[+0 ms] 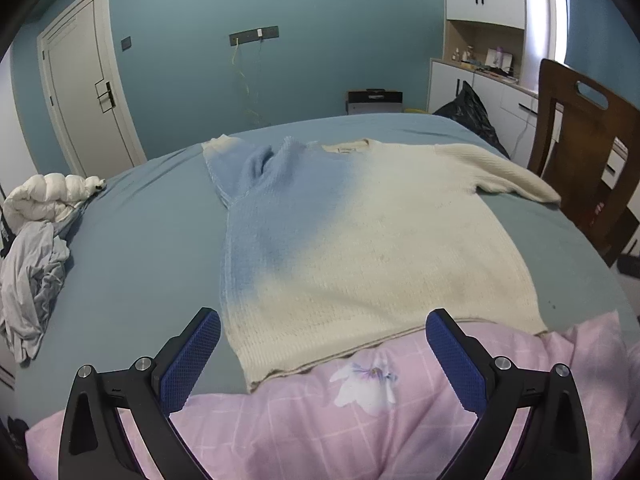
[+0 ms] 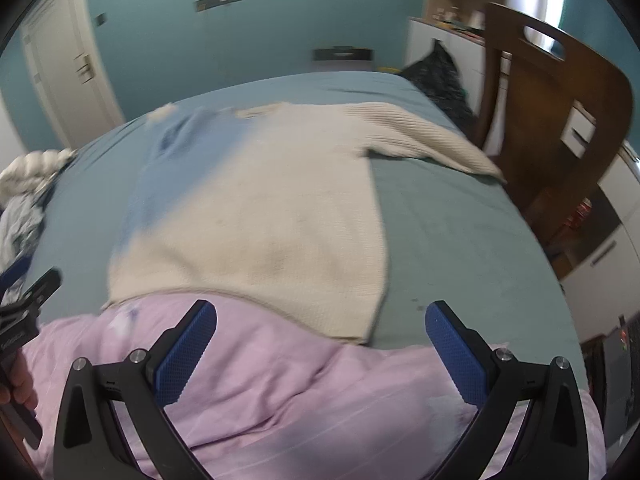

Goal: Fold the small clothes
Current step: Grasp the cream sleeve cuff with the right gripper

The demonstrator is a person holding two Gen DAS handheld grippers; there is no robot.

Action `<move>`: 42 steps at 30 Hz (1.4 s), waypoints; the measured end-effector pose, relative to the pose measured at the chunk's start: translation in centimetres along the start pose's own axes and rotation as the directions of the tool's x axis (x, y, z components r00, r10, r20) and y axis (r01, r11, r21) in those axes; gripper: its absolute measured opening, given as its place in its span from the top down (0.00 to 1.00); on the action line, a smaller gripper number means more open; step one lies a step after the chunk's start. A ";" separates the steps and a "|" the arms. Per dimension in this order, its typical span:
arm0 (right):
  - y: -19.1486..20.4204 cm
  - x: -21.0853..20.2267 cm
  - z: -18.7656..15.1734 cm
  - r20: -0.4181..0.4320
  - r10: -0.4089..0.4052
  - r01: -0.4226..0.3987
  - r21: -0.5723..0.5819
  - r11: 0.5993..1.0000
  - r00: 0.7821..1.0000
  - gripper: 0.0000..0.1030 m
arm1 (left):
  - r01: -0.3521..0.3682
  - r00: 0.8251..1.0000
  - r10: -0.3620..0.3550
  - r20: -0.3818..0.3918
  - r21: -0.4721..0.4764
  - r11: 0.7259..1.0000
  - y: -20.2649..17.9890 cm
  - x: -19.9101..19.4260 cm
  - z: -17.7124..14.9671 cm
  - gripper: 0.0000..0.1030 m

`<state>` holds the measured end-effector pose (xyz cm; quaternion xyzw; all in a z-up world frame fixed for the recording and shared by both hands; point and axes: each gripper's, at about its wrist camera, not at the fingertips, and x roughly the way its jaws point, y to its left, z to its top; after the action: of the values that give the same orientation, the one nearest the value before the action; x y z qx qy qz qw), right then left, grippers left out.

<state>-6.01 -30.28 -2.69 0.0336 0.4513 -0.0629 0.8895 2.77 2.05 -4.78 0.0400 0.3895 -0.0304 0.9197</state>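
A cream and light blue knitted sweater lies spread flat on the blue bedsheet. Its left sleeve is folded in over the blue side and its right sleeve stretches toward the bed's right edge. The hem rests on a pink floral quilt. My left gripper hovers open above the hem's near left corner, holding nothing. In the right wrist view the sweater looks blurred; my right gripper stands open over the quilt, near the hem's right corner. The left gripper's body shows at the far left.
A heap of white and grey clothes sits at the bed's left edge. A brown wooden chair stands close to the right side of the bed. Beyond it are a black bag, white cabinets and a door.
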 end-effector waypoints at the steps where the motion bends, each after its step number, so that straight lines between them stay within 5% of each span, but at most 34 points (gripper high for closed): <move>1: -0.8 0.4 0.2 -0.006 0.000 0.000 0.013 1.000 1.000 0.01 | 0.002 1.000 -0.002 -0.001 0.001 1.000 0.1 0.4 0.0 0.00; 10: -11.2 5.4 3.3 -0.062 0.100 -0.079 0.286 0.955 0.993 0.01 | 0.025 0.999 -0.021 0.048 -0.084 0.996 1.5 5.8 -0.9 0.00; 14: -17.4 9.7 5.6 -0.039 0.280 -0.224 0.498 0.838 0.959 0.01 | 0.022 0.998 -0.013 0.065 -0.139 0.990 2.1 8.3 -1.4 0.00; 19: -24.3 16.6 8.0 0.025 0.344 -0.266 0.689 0.674 0.939 0.01 | 0.022 0.997 -0.008 0.074 -0.190 0.982 2.8 10.4 -2.2 0.00; 21: -25.8 19.5 9.0 0.020 0.330 -0.242 0.723 0.647 0.944 0.01 | 0.022 0.997 -0.008 0.077 -0.187 0.982 2.8 11.2 -2.6 0.00; 25: -27.8 25.5 11.4 -0.055 0.229 -0.111 0.752 0.650 0.972 0.14 | 0.053 0.995 -0.038 0.097 -0.155 0.987 2.1 12.1 -3.4 0.00; 28: -29.3 28.7 13.2 -0.076 0.139 -0.032 0.762 0.647 0.987 0.15 | 0.064 0.995 -0.051 0.089 -0.140 0.988 1.9 12.7 -3.7 0.00; 34: -30.7 32.5 17.8 -0.056 0.058 0.004 0.752 0.659 0.997 0.15 | 0.075 0.991 -0.056 0.119 -0.157 0.985 2.2 13.6 -4.5 0.00; 38: -32.1 35.0 18.8 -0.042 0.076 -0.012 0.797 0.604 0.996 0.15 | 0.059 0.995 -0.044 0.093 -0.158 0.986 2.0 14.8 -5.0 0.00; 39: -32.1 35.4 19.1 -0.037 0.079 -0.018 0.799 0.602 0.996 0.17 | 0.054 0.996 -0.042 0.084 -0.155 0.986 1.9 15.2 -5.1 0.00; 40: -32.0 35.6 19.7 -0.031 0.085 -0.028 0.794 0.607 0.996 0.33 | 0.055 0.996 -0.043 0.077 -0.155 0.986 1.8 15.4 -5.2 0.00; 41: -31.9 35.6 20.1 -0.021 0.084 -0.035 0.788 0.615 0.996 0.60 | 0.057 0.996 -0.046 0.075 -0.155 0.986 1.8 15.5 -5.3 0.00; 42: -31.7 35.2 20.6 -0.016 0.058 -0.025 0.773 0.634 0.998 0.70 | 0.061 0.996 -0.050 0.075 -0.156 0.986 1.9 15.5 -5.4 0.00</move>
<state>26.50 -66.92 -19.10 0.4220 0.3977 -0.2286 0.7820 9.85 4.06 -19.64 -0.0450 0.3589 -0.0264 0.9319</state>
